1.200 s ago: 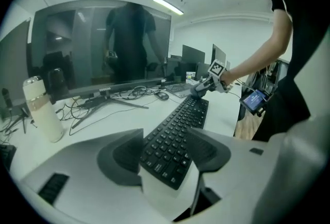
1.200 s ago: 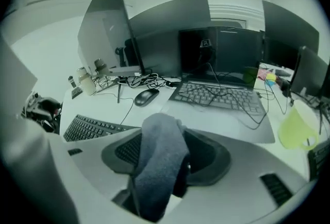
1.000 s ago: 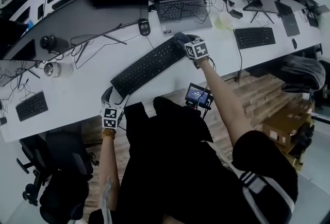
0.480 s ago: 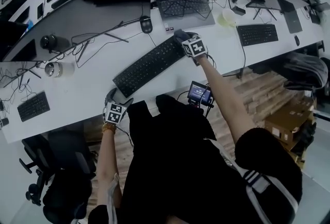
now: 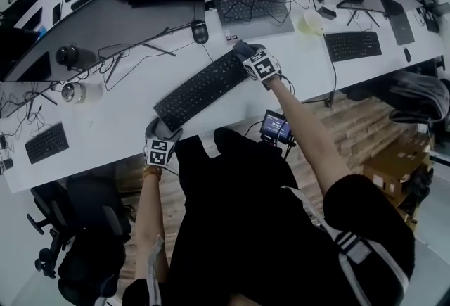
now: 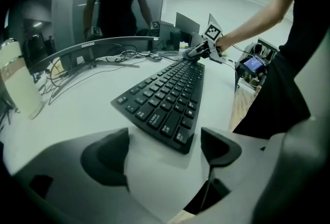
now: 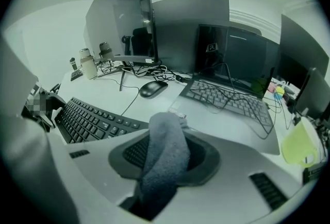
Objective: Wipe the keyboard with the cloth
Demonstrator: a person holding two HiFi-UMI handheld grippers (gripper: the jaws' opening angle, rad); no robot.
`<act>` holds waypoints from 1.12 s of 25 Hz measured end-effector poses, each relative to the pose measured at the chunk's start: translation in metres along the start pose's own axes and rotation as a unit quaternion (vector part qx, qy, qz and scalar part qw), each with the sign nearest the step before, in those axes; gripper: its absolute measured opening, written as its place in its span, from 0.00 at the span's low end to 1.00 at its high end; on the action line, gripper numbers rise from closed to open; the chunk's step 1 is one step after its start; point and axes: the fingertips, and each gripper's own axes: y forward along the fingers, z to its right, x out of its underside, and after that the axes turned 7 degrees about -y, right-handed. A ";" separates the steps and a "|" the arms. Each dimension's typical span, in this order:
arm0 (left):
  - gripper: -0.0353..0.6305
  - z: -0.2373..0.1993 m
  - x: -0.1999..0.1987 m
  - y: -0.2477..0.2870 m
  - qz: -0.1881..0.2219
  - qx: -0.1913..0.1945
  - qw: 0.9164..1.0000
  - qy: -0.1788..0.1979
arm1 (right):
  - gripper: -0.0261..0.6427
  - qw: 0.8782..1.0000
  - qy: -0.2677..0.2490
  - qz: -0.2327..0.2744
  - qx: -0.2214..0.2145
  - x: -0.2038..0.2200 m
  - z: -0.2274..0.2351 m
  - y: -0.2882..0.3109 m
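The keyboard (image 5: pixel 200 90) lies slantwise on the white table (image 5: pixel 105 129), with one end near the person and the other reaching toward a mouse (image 5: pixel 200 32) and a laptop (image 5: pixel 253 5). The keys look bare, so wiping has probably not begun.

The cloth (image 7: pixel 164 135) is a grey wad at the keyboard's far right end, pinched in the right gripper (image 7: pixel 166 166). These jaws have just been closing and now clamp the bunched fabric at a narrow setting. The wad sticks out past the pads, likely so that fabric, not plastic, meets the keys. Starting at an end would allow one long stroke down the key rows.

The left gripper (image 6: pixel 164 153) sits low at the near left end. Its jaws have just been opening and now stand at full width. Nothing is between the pads, and the keyboard's corner lies just ahead of them without touching. This position suggests a brace, ready to steady the keyboard against the push of the wipe.

Both grippers tilt downward toward the table.
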 end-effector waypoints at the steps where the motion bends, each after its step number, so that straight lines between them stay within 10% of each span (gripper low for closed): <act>1: 0.71 -0.001 0.000 0.000 0.000 -0.002 1.000 -0.002 | 0.21 1.000 -0.004 0.000 -0.001 0.000 -0.001 0.000; 28: 0.66 -0.006 -0.001 0.001 -0.009 -0.014 1.000 -0.013 | 0.20 0.993 -0.100 0.028 -0.053 -0.011 -0.044 -0.001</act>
